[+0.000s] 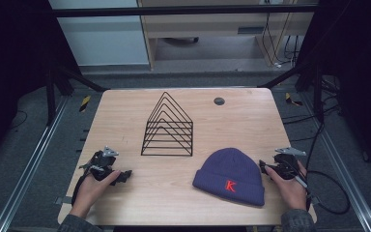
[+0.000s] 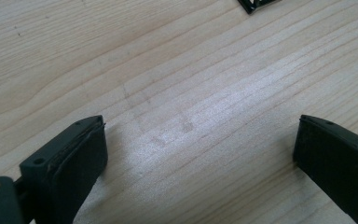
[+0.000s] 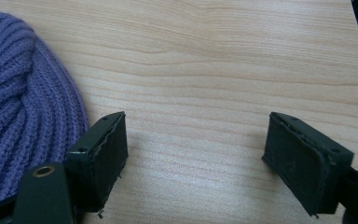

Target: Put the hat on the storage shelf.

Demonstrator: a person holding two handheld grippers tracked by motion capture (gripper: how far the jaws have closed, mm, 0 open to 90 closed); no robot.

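A purple knit beanie (image 1: 233, 175) with a red letter K on its cuff lies flat on the wooden table (image 1: 125, 116), front right. A black wire rack (image 1: 168, 128) of nested triangles stands in the table's middle. My left gripper (image 1: 107, 166) rests low at the front left, held by a hand; its jaws stand open over bare wood (image 2: 200, 140). My right gripper (image 1: 278, 162) sits just right of the beanie, open, with nothing between its jaws (image 3: 196, 158). The beanie's ribbed edge (image 3: 23, 102) shows beside the right gripper's left jaw.
A small dark round disc (image 1: 219, 101) is set in the table near its far right. A corner of the wire rack (image 2: 256, 4) shows at the top of the left gripper view. Cables trail off the table's right side (image 1: 331, 193).
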